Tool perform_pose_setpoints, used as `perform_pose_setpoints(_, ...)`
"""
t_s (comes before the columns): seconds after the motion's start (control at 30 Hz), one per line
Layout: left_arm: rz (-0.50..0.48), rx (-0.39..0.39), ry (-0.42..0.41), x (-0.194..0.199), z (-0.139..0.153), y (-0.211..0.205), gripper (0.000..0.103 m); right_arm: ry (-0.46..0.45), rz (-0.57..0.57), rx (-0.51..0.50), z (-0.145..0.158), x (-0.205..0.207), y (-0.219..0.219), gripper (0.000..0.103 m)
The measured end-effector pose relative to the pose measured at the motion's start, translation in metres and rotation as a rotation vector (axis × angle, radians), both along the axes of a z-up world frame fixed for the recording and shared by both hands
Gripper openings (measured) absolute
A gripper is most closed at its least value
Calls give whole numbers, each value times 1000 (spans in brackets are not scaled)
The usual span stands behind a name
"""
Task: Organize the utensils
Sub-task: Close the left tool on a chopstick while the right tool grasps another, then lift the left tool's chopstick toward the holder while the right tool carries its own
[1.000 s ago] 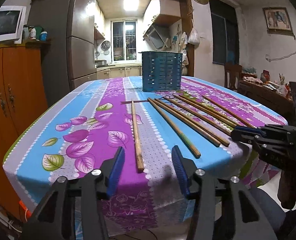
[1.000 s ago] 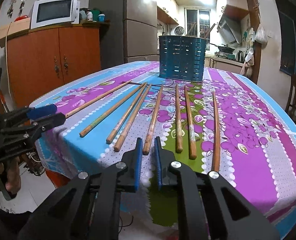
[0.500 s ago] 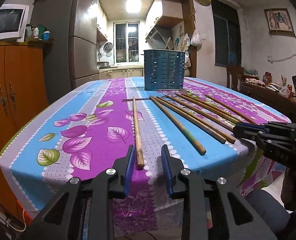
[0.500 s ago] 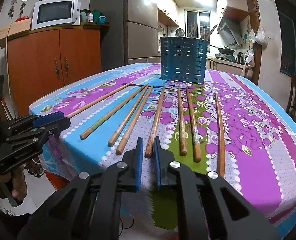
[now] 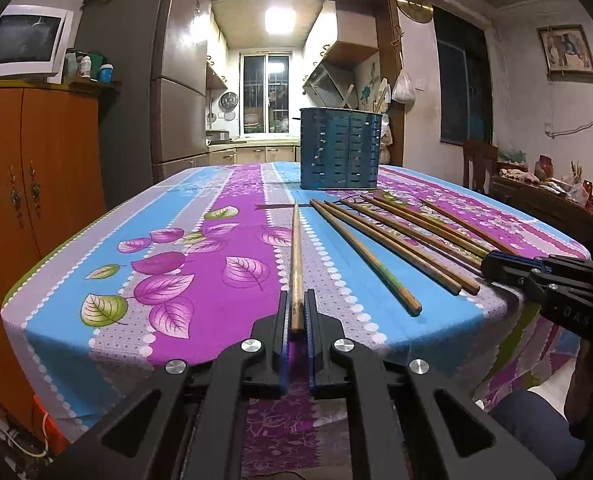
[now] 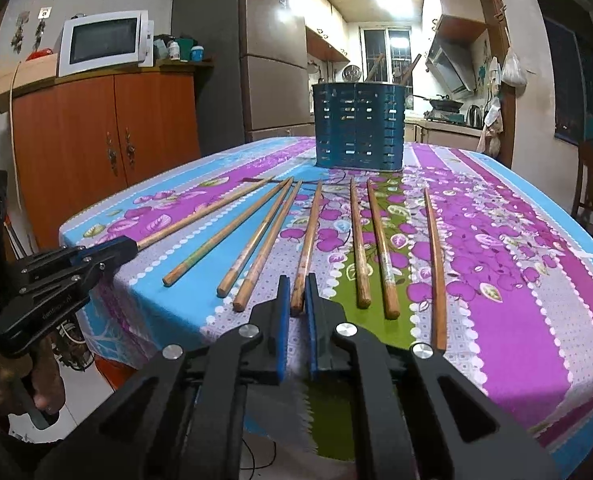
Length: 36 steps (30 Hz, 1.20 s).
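Leftmost chopstick (image 5: 296,256), running up the centre of the left wrist frame on the floral tablecloth (image 5: 176,264), its near end pinched between the pads of the left gripper (image 5: 296,316). In the right wrist frame, a middle chopstick (image 6: 308,240) has its near end between the narrowly parted fingers of the right gripper (image 6: 297,300) (contact cannot be told). Other chopsticks fan out beside it. Blue slotted utensil holder (image 6: 359,128) stands upright at upper centre, beyond the far tips.
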<state>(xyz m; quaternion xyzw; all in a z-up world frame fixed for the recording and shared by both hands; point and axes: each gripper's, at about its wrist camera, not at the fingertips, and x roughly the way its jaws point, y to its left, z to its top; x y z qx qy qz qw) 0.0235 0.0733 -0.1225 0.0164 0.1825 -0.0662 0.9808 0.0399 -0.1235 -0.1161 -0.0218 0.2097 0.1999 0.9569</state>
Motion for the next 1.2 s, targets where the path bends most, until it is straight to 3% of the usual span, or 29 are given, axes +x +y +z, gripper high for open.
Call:
perform_pose_setpoints(0.2, -8, -12, -54, -9, 27, 3, 8, -52, -18, 9, 24, -7, -12, 5)
perform_pose_setpoints(0.43, -39, -6, -194, -21, 90, 1, 8, -177, -15, -1, 77, -16, -24, 5)
perform_pose_setpoints(0.7, -76, 26, -296, 7, 152, -12, 8, -256, 53, -1, 135, 3, -21, 5)
perform_pose_setpoints(0.9, -117, 21, -246, 56, 182, -22, 8, -233, 98, 2, 175, 41, -15, 5)
perform_pose_setpoints(1.2, -123, 7, -201, 92, 209, -23, 8, -183, 114, 2, 204, 84, -10, 5)
